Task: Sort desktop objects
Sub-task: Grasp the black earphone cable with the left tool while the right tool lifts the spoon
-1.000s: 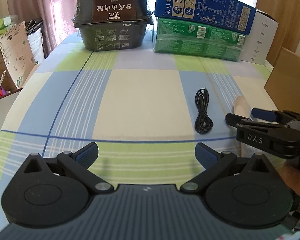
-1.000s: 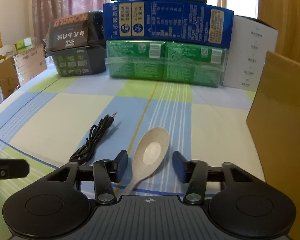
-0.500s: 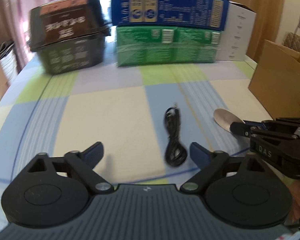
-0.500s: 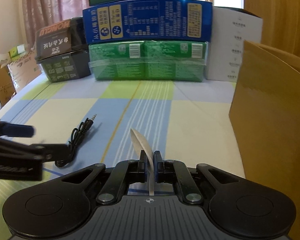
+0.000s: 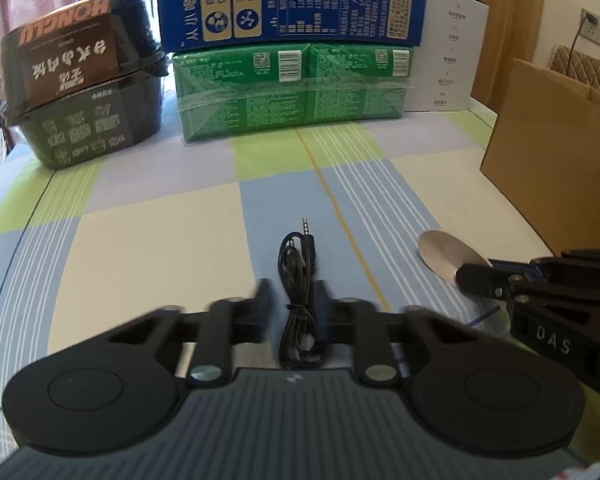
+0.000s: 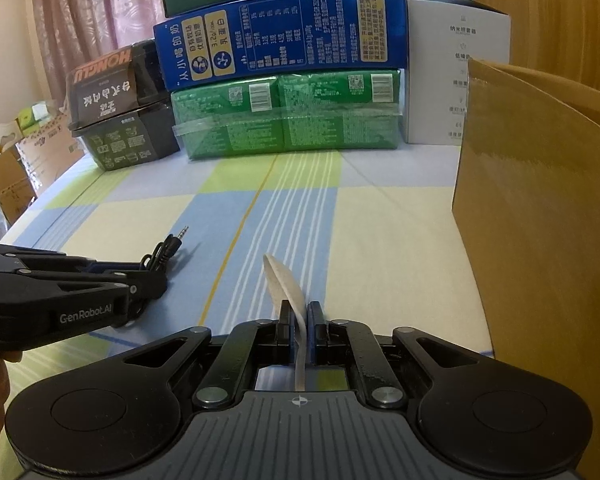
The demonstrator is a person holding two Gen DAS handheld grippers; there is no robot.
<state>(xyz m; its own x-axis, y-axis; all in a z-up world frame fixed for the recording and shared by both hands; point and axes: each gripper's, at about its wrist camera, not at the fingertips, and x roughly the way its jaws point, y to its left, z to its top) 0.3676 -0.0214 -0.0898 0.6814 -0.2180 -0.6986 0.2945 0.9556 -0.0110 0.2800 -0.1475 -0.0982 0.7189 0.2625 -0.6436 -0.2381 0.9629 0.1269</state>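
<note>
Left hand-held gripper, "GenRobot.AI", jaws just closing around the audio cable. Right hand-held gripper, "DAS", clamps spoon. Far left: "HONGLU" box.

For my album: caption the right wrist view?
Right gripper pinching a pale spoon on edge above the checked tablecloth.

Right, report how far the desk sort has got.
Nothing looks put away yet. In hand: the right gripper is shut on the spoon; the left gripper has just been closing its jaws on the audio cable lying between them on the tablecloth. Left: carry both to their place, which the views do not show.
</note>
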